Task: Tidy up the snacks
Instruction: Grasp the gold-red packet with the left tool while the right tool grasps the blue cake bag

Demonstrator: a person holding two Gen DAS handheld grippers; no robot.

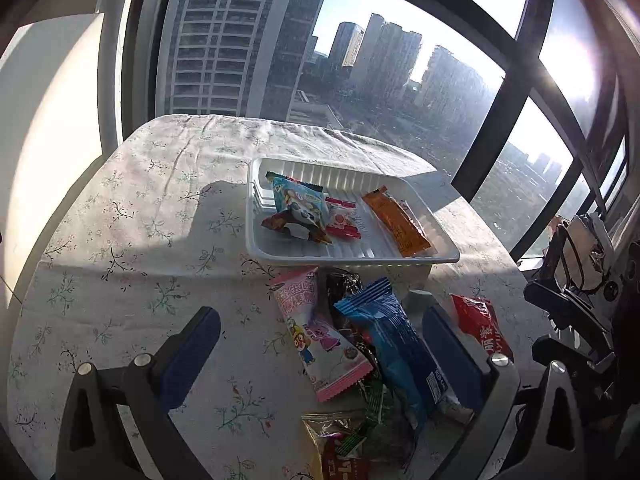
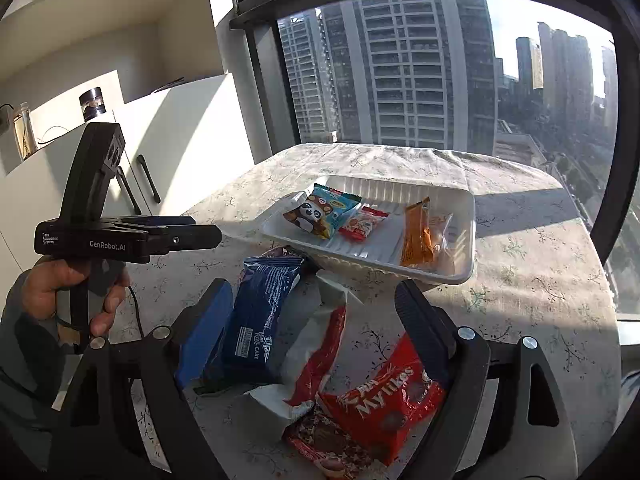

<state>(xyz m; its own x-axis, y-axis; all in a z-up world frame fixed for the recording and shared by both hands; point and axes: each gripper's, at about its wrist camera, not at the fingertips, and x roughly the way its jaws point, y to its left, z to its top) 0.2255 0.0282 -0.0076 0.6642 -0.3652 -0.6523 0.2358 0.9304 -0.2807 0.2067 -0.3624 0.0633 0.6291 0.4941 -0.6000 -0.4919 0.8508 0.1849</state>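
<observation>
A white ribbed tray on the floral-cloth table holds a panda snack pack, a small red-white pack and an orange bar. In front of it lies a heap of loose snacks: a pink cartoon pack, a blue roll-cake pack, a red-white pack and a red Mylikes bag. My left gripper is open above the heap. My right gripper is open over the heap, holding nothing.
The table stands against a tall window. A white cabinet stands to the left. The left gripper's body, held in a hand, shows at the left of the right wrist view. The right gripper's body shows at the right edge.
</observation>
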